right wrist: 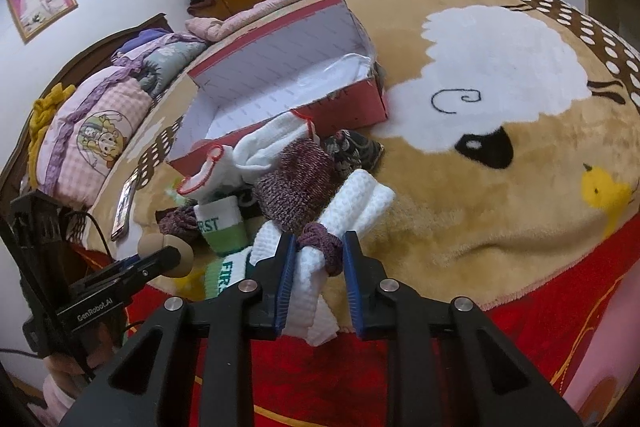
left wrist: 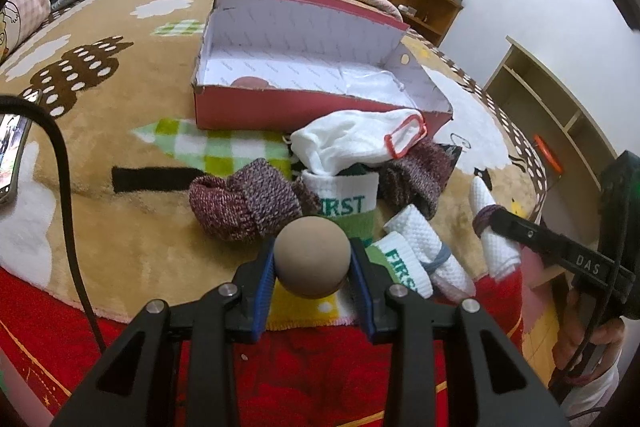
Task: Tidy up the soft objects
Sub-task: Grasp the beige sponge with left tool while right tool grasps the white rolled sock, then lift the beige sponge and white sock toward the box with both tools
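Gripping a tan ball point(left wrist: 309, 259), the left claw point(left wrist: 312, 267) hung closed; the right claw point(right wrist: 319, 259) pinched a rolled white cloth point(right wrist: 344, 223) above the bed point(right wrist: 500, 187).

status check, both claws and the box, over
Left claw shut on tan ball. Right claw shut on rolled white towel. Red box open ahead; sock pile against its near wall.

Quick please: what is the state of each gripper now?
Left gripper: shut on the tan ball.
Right gripper: shut on the rolled white cloth.
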